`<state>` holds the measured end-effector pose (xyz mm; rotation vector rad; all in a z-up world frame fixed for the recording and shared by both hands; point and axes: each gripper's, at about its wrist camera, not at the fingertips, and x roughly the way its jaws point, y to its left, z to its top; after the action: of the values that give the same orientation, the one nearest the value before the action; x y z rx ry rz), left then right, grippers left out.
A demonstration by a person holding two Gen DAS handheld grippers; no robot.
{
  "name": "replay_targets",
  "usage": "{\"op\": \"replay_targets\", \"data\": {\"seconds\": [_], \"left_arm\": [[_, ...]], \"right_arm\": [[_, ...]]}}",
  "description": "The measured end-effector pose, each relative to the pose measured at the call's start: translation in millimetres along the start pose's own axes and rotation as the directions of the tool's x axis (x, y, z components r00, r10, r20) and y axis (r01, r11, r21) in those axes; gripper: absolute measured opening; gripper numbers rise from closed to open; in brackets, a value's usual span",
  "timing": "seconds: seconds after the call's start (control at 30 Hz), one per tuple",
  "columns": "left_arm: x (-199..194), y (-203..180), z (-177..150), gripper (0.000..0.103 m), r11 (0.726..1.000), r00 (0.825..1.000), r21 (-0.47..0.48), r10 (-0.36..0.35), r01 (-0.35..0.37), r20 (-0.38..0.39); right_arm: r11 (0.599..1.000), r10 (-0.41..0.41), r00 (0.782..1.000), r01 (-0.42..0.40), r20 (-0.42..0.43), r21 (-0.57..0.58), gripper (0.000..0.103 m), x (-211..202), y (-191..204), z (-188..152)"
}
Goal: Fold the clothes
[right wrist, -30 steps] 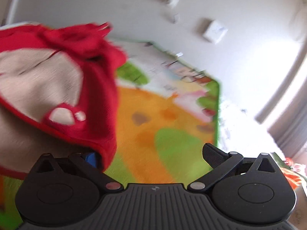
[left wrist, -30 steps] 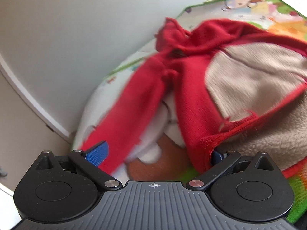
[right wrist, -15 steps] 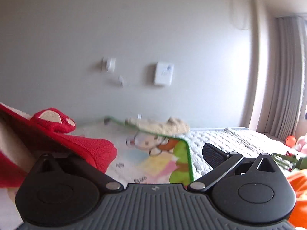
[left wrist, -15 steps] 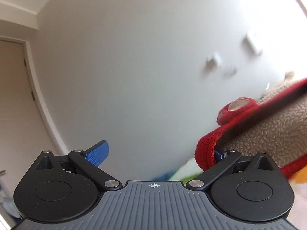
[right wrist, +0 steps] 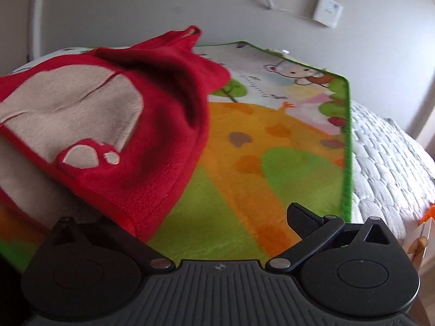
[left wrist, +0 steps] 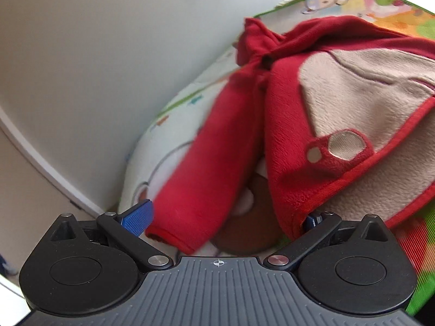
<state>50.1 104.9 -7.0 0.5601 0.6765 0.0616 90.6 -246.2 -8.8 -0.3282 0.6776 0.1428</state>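
A red fleece jacket (left wrist: 285,125) with beige lining lies partly lifted over a colourful cartoon play mat (left wrist: 174,141). One red sleeve (left wrist: 206,168) hangs down toward my left gripper (left wrist: 223,217), whose jaws stand wide open; the hem drapes over its right finger (left wrist: 312,220) and its blue left pad (left wrist: 137,217) is bare. In the right wrist view the jacket (right wrist: 152,114) covers the left finger of my right gripper (right wrist: 206,217), whose jaws are also wide apart; its right finger (right wrist: 304,217) is bare.
The mat (right wrist: 272,163) lies on a white quilted mattress (right wrist: 388,163). A grey wall (right wrist: 136,5) with a white wall unit (right wrist: 327,11) stands behind it. A white door frame (left wrist: 40,160) is at the left.
Both grippers swung up to face the wall half a second ago, lifting the jacket's hem, and have come back down over the mat. The jacket now lies spread lower, its sleeve hanging.
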Motion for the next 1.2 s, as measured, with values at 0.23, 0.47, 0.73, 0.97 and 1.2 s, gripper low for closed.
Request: {"op": "replay_targets", "data": {"seconds": [0.23,0.47,0.73,0.97,1.2], "left_arm": [[-34,27,2,0.103,0.961,0.970,-0.140,-0.230,0.238,0.074],[-40,60,61,0.103,0.727,0.820,-0.383,-0.470,0.570,0.328],[63,13,125,0.103,0.616,0.760,-0.474,-0.614,0.629,0.213],[81,15,101,0.103,0.520,0.691,-0.540,-0.702,0.662,0.171],[92,14,74,0.103,0.423,0.630,-0.598,-0.754,0.681,0.185]], "right_arm": [[0.998,0.068,0.998,-0.068,0.005,-0.004,0.103,-43,0,-4],[0.962,0.267,0.954,-0.273,0.139,0.027,0.103,-79,-5,53],[0.980,0.044,0.984,-0.008,0.174,-0.201,0.103,61,41,181],[0.891,-0.214,0.950,0.286,0.229,-0.353,0.103,174,83,197],[0.792,-0.396,0.918,0.348,-0.013,0.502,0.103,162,-113,193]]}}
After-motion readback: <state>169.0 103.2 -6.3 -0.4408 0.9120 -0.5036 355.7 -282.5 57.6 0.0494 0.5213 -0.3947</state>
